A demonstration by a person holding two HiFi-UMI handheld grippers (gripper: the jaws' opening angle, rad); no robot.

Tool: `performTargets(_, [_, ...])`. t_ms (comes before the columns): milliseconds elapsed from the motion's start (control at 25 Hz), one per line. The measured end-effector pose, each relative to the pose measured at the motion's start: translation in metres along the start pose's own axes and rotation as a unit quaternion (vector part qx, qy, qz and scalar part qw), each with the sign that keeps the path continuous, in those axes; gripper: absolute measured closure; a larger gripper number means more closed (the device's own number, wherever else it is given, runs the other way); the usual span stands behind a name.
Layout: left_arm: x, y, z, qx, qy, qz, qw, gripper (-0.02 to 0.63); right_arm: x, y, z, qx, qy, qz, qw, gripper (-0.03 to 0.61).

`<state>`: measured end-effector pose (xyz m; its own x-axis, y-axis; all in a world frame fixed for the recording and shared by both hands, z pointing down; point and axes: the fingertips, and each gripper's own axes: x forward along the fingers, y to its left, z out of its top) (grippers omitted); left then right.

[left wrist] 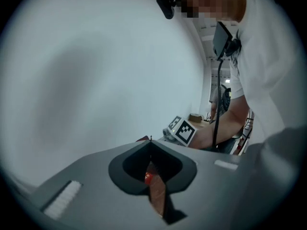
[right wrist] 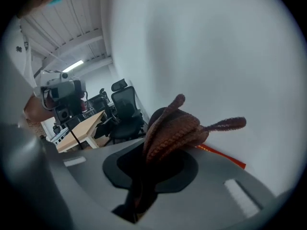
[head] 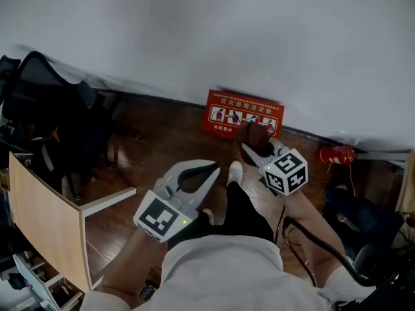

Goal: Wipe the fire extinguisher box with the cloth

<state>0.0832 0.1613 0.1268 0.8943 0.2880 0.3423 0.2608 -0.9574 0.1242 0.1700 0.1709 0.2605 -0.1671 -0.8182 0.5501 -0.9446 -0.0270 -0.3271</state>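
At centre frame the right tool (head: 251, 146) clenches the brown cloth (head: 254, 133) at the red fire extinguisher box (head: 227, 106) by the wall, wiping seemingly barely begun; the left tool (head: 211, 168) is pinched together, empty.

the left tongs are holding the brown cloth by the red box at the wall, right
No, the right tongs hold the brown cloth by the red box at the wall; the right gripper view shows it. The left tongs are empty.
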Motion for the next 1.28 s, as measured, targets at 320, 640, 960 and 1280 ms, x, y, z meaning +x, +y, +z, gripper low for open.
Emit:
performTargets(320, [0.053,0.072,-0.018,-0.005,0.019,-0.031,0.9993,0.614,0.117,-0.049,-0.012,0.038,0.038,-0.006,0.999,0.525])
performTargets(640, [0.048,0.124,-0.062,0.009,0.020,-0.121,0.9924,0.614,0.222,-0.073,-0.029,0.084,0.049,-0.070,0.993,0.526])
performTargets(960, [0.082,0.145,-0.106,0.041,0.041,-0.187,0.9806,0.614,0.249,-0.117,-0.062,0.116,0.058,-0.102,0.986,0.526])
performTargets(1280, [0.132,0.109,-0.114,0.053,0.044,-0.218,0.9736,0.614,0.187,-0.169,-0.102,0.138,0.063,-0.131,0.980,0.526])
